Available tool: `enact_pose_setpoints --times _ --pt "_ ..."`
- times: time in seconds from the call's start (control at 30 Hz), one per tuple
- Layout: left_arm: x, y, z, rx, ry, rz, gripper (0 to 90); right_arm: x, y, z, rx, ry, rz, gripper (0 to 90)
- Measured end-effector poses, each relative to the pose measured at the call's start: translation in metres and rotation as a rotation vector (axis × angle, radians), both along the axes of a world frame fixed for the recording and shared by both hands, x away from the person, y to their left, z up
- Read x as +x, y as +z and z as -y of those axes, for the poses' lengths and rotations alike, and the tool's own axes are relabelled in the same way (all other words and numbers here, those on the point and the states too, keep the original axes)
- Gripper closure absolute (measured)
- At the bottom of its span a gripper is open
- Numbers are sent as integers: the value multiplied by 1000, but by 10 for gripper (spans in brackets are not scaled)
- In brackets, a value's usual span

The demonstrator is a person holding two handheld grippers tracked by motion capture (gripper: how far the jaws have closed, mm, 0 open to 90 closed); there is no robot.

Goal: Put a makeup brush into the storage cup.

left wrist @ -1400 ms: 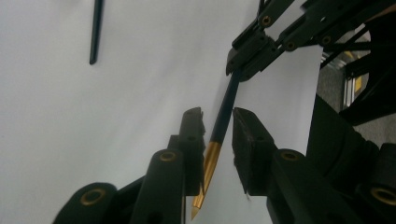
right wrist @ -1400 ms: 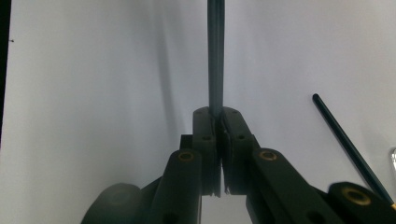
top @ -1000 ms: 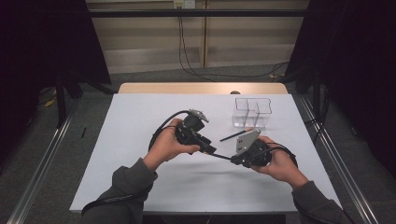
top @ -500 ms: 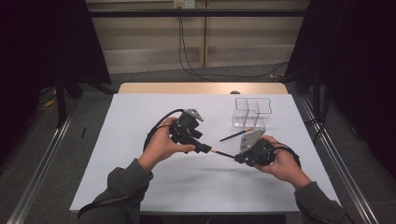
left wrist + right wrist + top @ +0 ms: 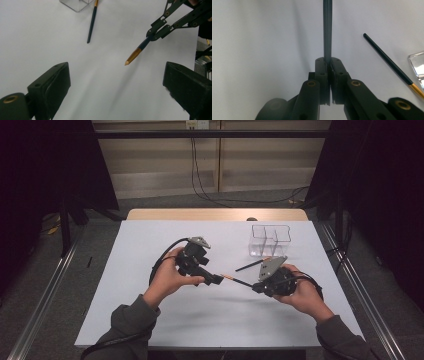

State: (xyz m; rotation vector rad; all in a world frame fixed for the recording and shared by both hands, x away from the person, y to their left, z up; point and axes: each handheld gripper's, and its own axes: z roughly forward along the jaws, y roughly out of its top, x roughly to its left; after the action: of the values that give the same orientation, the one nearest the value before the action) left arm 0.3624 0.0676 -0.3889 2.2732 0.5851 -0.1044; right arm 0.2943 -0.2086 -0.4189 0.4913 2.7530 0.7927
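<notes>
A dark chopstick (image 5: 239,281) with a gold tip is held level above the white table, my right gripper (image 5: 256,286) shut on its dark end (image 5: 327,27). Its gold tip (image 5: 132,56) points toward my left gripper (image 5: 219,280), whose jaws have just been opening. They now stand wide apart (image 5: 116,75) with nothing touching the pads. A second chopstick (image 5: 250,265) lies flat on the table, its gold end by a clear plastic box (image 5: 270,240). From the right gripper view (image 5: 328,61) that second chopstick (image 5: 387,60) lies off to the right.
The clear divided box (image 5: 77,3) stands at the back right of the white table (image 5: 150,320). A metal rail (image 5: 365,295) runs along the right edge. Cables trail from both grippers.
The left gripper's jaws have spread apart and the chopstick's gold tip now hangs free in front of them. The right gripper stays clamped on the other end.
</notes>
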Motion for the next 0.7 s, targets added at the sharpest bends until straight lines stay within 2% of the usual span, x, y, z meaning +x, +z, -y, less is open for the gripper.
enact_pose_setpoints --times 0.03,0.1,0.23,0.27,0.3,0.33,0.37,0.43,0.53,0.57,0.7 --pt "0 -1 -1 -21 10 -3 63 0 0 0 2 -9 -3 855" --pt "0 -2 -4 -15 17 -5 56 1 -1 0 9 -12 0 855" --pt "-1 -7 -9 -61 49 -17 49 0 -1 1 17 -38 -3 855" --pt "-1 -7 -10 -51 41 -18 48 0 -1 2 25 -42 -9 855" --pt "-3 -9 -10 -75 50 -18 48 1 -1 2 33 -38 -7 855" --pt "-3 -7 -11 -45 34 -10 45 1 0 2 39 -50 -7 855" --pt "-4 -9 -11 -78 43 -7 45 0 0 3 39 -62 -4 855" --pt "-4 -9 -12 -82 45 -7 47 1 1 4 63 -77 -13 855" --pt "-5 -11 -12 -114 57 -8 47 2 2 5 99 -105 0 855" --pt "-5 -12 -12 -108 60 -6 47 2 3 6 112 -110 -6 855" --pt "-6 -15 -12 -133 68 -13 46 2 4 4 149 -152 3 855"
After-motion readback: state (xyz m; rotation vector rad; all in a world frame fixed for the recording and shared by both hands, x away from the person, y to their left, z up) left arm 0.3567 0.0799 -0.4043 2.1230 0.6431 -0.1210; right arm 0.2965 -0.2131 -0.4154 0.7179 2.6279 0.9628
